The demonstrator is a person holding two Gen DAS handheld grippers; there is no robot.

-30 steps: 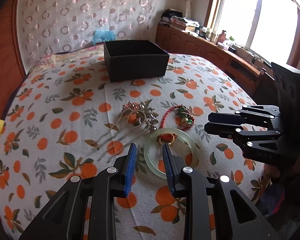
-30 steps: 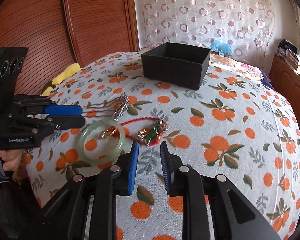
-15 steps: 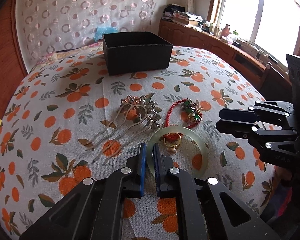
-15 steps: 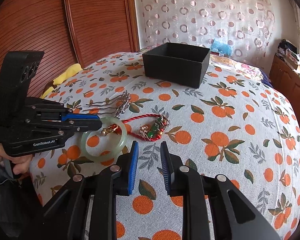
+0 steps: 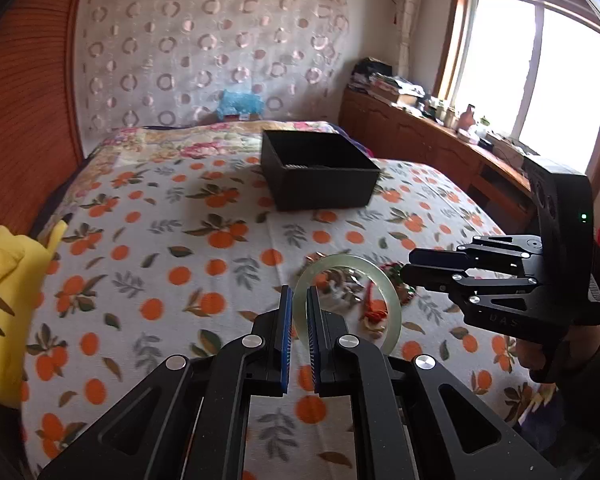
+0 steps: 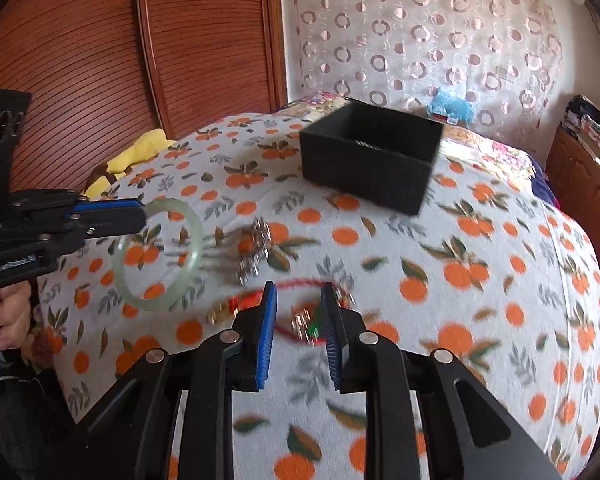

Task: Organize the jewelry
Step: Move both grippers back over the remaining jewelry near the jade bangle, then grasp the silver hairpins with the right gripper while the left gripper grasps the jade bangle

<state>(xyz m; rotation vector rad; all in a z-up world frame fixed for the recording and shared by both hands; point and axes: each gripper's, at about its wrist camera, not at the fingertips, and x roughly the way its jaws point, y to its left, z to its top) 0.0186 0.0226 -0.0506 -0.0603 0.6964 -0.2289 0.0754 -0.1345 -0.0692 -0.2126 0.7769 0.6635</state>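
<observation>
**Jade bangle lifted, box next**

Jade-green bangle (image 5: 348, 304) is pinched at its rim in my left gripper (image 5: 298, 338), clear of the bedspread (image 5: 140, 240). My right gripper (image 6: 298, 336) hovers spread and empty over the red cord bracelet (image 6: 300, 320). Farther off sits the black box (image 5: 320, 174); I judge the next move is carrying the bangle over its rim.

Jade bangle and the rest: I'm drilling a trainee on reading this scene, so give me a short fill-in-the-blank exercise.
1. The left gripper is shut on the ____.
2. The black box stands on the ____.
3. The right gripper holds ____.
4. The red cord bracelet lies on the ____-patterned blanket.

Missing: jade bangle; bed; nothing; orange
</observation>
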